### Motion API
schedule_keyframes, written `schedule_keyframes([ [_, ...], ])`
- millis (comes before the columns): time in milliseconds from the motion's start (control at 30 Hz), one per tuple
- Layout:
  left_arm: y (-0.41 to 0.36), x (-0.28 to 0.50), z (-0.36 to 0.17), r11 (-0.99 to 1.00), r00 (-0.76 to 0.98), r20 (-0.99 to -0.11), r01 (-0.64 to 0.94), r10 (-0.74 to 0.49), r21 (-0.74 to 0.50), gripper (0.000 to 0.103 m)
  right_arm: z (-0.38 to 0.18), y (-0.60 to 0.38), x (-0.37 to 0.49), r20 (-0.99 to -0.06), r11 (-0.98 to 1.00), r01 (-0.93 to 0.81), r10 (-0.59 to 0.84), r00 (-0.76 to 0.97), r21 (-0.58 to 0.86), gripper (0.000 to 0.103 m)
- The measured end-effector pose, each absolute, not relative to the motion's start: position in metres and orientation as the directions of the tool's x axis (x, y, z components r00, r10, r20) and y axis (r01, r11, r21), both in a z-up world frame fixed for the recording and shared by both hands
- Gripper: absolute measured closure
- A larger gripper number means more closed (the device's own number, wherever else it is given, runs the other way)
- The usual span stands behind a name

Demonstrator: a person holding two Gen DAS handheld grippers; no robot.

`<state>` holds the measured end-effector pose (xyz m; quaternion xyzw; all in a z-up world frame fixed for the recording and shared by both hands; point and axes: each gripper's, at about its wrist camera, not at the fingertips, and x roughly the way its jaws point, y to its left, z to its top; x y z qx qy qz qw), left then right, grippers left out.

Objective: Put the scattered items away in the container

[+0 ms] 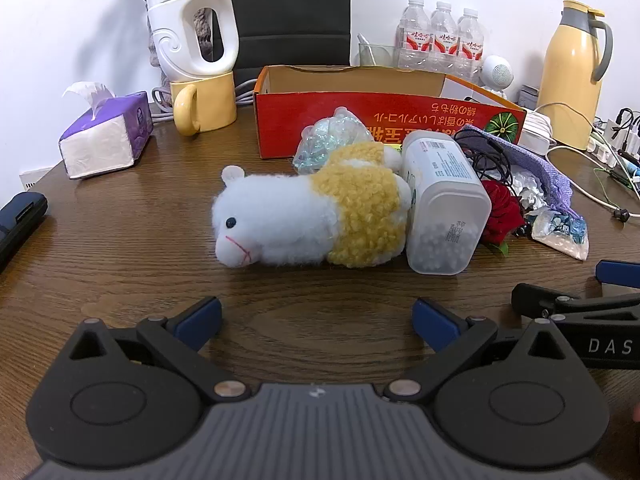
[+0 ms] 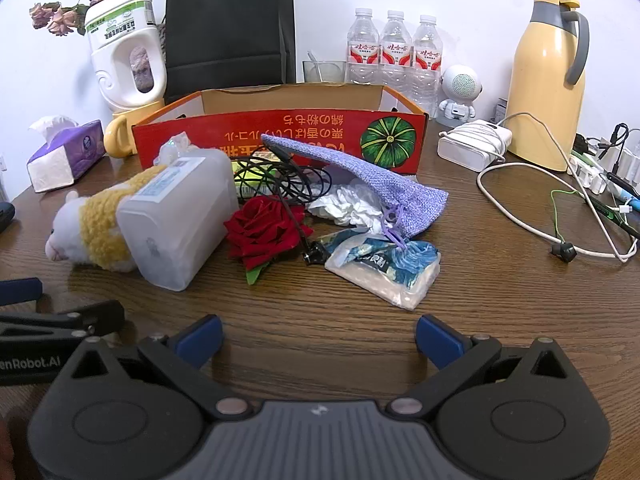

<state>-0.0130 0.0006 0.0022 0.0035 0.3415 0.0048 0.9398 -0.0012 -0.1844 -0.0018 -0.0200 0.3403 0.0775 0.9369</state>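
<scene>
A red cardboard box (image 1: 360, 120) (image 2: 280, 136) stands open at the back of the wooden table. In front of it lie a white and yellow plush sheep (image 1: 304, 216) (image 2: 92, 224), a translucent plastic jar (image 1: 444, 208) (image 2: 180, 216), a bag of glass beads (image 1: 332, 140), a red rose (image 2: 264, 232) (image 1: 502, 216), a black cable (image 2: 280, 178), a purple knit pouch (image 2: 372, 180), crumpled white tissue (image 2: 348, 204) and a blue and white packet (image 2: 388, 268). My left gripper (image 1: 316, 320) is open, empty, just short of the sheep. My right gripper (image 2: 320, 340) is open, empty, short of the packet.
A purple tissue box (image 1: 108, 136), a yellow mug (image 1: 204, 100) with a white jug (image 1: 192, 20), a black bag (image 2: 230, 28), water bottles (image 2: 394, 52), a yellow thermos (image 2: 548, 80), a white charger (image 2: 472, 144) and loose cables (image 2: 540, 216) ring the table.
</scene>
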Motion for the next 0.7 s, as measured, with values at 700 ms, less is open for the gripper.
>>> schedule_keyframes([
  [700,0.0004,-0.0105,0.0009,1.0,0.768,-0.64,-0.022,0.022,0.007,0.0,-0.0023,-0.185,-0.003,-0.641,0.986,-0.168,0.142,0.754,0.021,0.0],
])
